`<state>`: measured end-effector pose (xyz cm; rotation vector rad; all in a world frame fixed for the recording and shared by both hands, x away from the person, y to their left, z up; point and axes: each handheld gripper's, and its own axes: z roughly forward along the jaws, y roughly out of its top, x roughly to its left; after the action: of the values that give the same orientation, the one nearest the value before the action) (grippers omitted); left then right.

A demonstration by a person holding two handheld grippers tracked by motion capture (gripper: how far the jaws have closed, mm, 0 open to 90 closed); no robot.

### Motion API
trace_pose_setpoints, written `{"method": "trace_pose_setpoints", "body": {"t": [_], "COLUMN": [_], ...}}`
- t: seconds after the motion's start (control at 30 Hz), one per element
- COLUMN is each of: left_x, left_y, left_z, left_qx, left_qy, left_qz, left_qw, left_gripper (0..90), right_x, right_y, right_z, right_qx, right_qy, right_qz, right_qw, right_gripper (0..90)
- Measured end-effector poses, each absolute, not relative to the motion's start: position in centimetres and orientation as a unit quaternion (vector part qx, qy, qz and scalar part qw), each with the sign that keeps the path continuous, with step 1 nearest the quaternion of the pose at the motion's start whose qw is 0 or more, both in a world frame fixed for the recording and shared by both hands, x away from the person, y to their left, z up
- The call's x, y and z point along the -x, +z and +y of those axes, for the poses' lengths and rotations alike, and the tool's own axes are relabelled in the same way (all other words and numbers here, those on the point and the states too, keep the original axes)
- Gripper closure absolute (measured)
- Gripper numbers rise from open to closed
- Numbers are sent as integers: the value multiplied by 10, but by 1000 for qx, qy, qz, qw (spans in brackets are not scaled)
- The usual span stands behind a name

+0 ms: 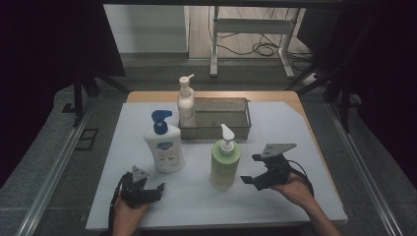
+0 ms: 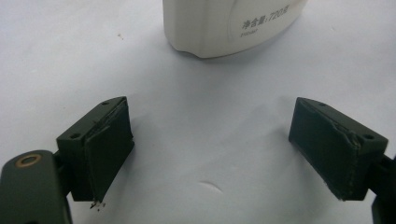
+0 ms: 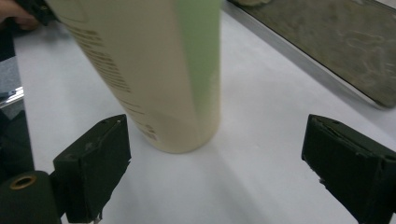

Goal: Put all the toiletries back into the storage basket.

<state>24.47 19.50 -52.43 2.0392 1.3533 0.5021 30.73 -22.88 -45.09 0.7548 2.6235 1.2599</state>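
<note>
A green bottle (image 1: 225, 164) with a white pump stands upright on the white sheet (image 1: 275, 196), right of centre. My right gripper (image 1: 250, 169) is just to its right, open, jaws pointing at the bottle's lower half. In the right gripper view the bottle's base (image 3: 159, 79) stands beyond the wide-apart jaws of that gripper (image 3: 217, 158), not between them. A white bottle (image 1: 164, 147) with a blue pump stands left of centre. My left gripper (image 1: 153, 183) sits below it, open and empty (image 2: 210, 140), facing the bottle's base (image 2: 224, 28).
A grey metal tray (image 1: 231, 129) lies at the back of the sheet, also seen as the tray (image 3: 336, 42) in the right gripper view. A small white pump bottle (image 1: 186, 103) stands at its left end. Black curtains flank the table.
</note>
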Motion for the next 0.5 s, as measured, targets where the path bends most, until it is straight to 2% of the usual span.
{"method": "trace_pose_setpoints", "body": {"t": [0.5], "left_x": [-245], "left_y": [-524], "left_z": [195], "left_qx": [-773], "left_qy": [191], "left_qz": [515], "left_qw": [318], "left_gripper": [130], "right_x": [-299], "right_y": [-442], "right_z": [-205], "right_qx": [-219], "right_qy": [429], "right_qz": [875], "right_qw": [55], "right_gripper": [80]}}
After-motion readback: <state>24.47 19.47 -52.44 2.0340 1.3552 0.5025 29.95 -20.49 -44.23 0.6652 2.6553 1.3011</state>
